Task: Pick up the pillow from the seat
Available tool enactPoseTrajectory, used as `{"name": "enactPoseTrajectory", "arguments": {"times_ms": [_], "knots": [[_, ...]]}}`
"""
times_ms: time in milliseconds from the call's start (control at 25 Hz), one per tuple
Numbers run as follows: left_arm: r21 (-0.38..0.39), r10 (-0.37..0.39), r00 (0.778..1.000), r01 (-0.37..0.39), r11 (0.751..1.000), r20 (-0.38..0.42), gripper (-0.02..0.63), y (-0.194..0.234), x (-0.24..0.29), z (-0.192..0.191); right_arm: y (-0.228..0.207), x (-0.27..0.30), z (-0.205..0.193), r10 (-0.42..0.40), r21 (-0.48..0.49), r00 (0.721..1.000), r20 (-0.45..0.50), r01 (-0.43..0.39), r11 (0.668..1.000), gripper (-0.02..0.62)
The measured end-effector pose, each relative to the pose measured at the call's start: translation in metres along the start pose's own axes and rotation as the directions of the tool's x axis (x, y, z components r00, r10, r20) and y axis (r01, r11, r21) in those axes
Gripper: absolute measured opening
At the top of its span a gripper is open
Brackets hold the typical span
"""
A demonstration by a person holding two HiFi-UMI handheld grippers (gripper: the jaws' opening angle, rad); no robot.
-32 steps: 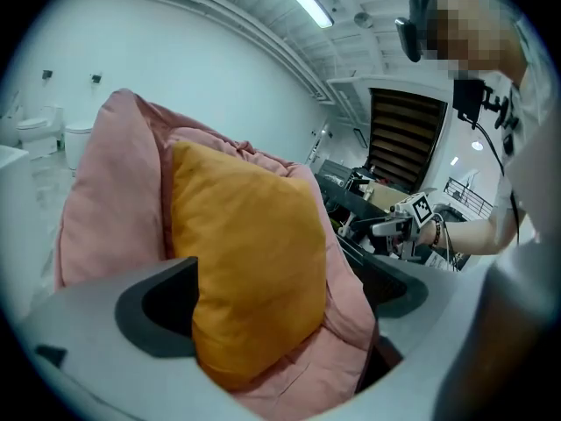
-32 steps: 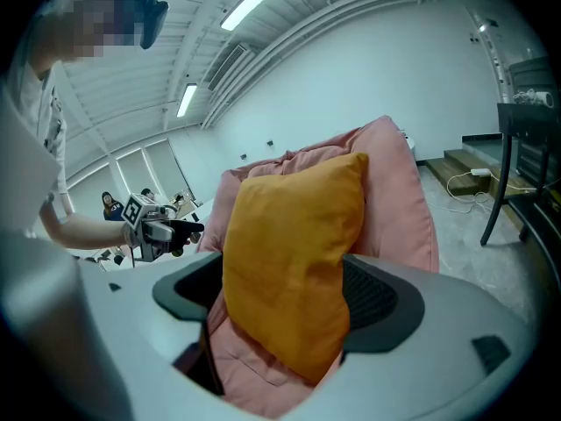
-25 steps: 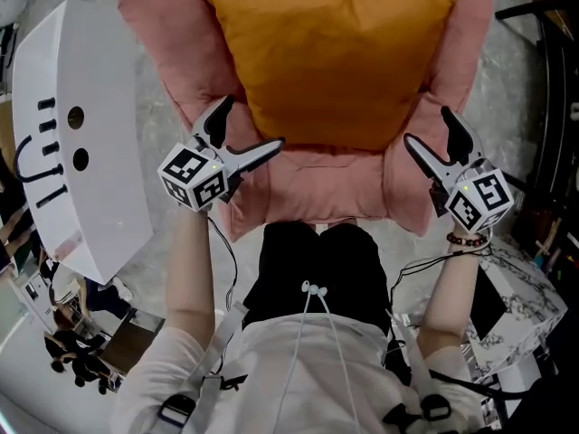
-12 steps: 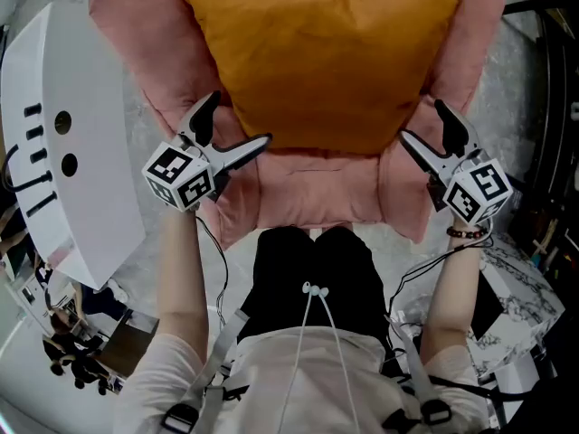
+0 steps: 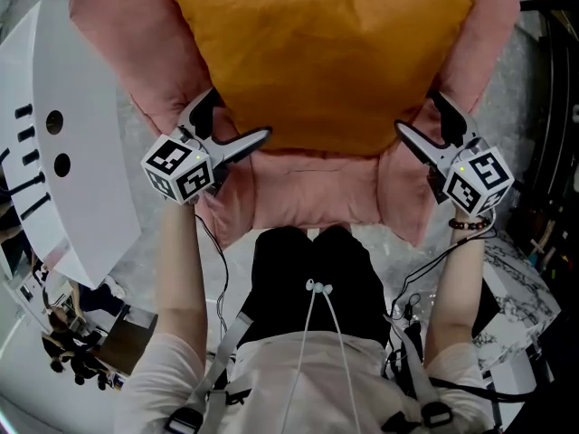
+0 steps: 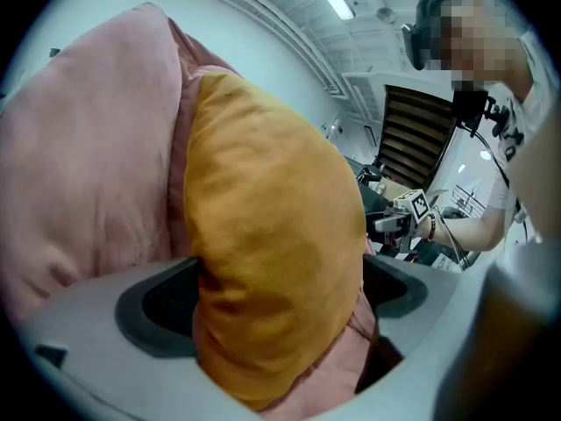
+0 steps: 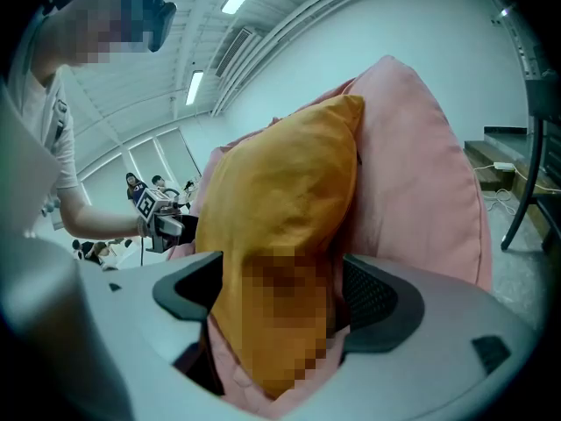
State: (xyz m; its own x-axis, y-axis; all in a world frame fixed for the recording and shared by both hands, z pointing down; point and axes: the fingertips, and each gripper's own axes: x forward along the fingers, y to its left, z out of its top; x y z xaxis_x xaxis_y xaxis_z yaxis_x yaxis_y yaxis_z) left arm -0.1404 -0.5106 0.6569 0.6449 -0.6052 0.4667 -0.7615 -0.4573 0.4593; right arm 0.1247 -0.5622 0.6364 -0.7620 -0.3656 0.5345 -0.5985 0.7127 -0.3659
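The left claw (image 5: 237, 120) stands wide, and the lower left corner of the orange pillow (image 5: 317, 52) is between its two jaws, which have not pressed on it. The right claw (image 5: 419, 114) is wide in the same way around the lower right corner. The pillow leans against the back of the pink seat (image 5: 308, 193), with its bottom edge down on the seat cushion. In both gripper views some pink cloth of the seat also shows under the pillow inside the gap. So I think the first danger is that a claw bites the seat cloth together with the pillow, and the lift then drags the seat. A second danger is that the claw takes only the soft tip of a corner and the pillow slips out. If one side closes first, the pillow may hang crooked. I count two claws, one pillow, one seat, and one white panel (image 5: 81, 134) beside the seat.
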Motion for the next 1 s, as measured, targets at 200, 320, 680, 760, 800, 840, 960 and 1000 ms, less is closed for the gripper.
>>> {"name": "enactPoseTrajectory", "arguments": {"times_ms": [200,320,680,760,800,840,960,1000], "knots": [[-0.018,-0.007,1.000,0.006,1.000,-0.011,0.563,0.006,0.011,-0.002,-0.003,0.012,-0.005,0.022,-0.003,1.000,-0.018,-0.022,1.000,0.403],[-0.022,-0.013,1.000,0.012,1.000,-0.017,0.563,0.010,0.014,-0.001,-0.003,0.022,-0.008,0.046,0.001,0.998,-0.033,-0.046,0.999,0.403],[-0.061,-0.036,0.999,0.034,0.998,-0.039,0.563,0.028,0.035,-0.007,-0.014,0.054,-0.014,0.098,0.013,0.992,-0.077,-0.098,0.995,0.403],[-0.059,-0.040,0.998,0.037,0.998,-0.052,0.563,0.030,0.039,-0.010,-0.013,0.061,-0.015,0.112,0.014,0.990,-0.083,-0.111,0.994,0.403],[-0.051,-0.041,0.997,0.037,0.998,-0.064,0.563,0.032,0.040,-0.011,-0.012,0.065,-0.016,0.117,0.013,0.990,-0.085,-0.116,0.993,0.404],[-0.037,-0.039,0.996,0.036,0.999,-0.079,0.563,0.034,0.041,-0.012,-0.009,0.070,-0.016,0.121,0.014,0.989,-0.084,-0.121,0.993,0.403],[0.004,-0.016,0.992,0.016,1.000,-0.122,0.563,0.040,0.041,-0.016,-0.007,0.077,-0.016,0.129,0.023,0.988,-0.080,-0.127,0.992,0.403],[0.013,-0.005,0.991,0.007,1.000,-0.133,0.563,0.041,0.040,-0.018,-0.008,0.077,-0.016,0.130,0.027,0.988,-0.080,-0.128,0.991,0.403]]}}
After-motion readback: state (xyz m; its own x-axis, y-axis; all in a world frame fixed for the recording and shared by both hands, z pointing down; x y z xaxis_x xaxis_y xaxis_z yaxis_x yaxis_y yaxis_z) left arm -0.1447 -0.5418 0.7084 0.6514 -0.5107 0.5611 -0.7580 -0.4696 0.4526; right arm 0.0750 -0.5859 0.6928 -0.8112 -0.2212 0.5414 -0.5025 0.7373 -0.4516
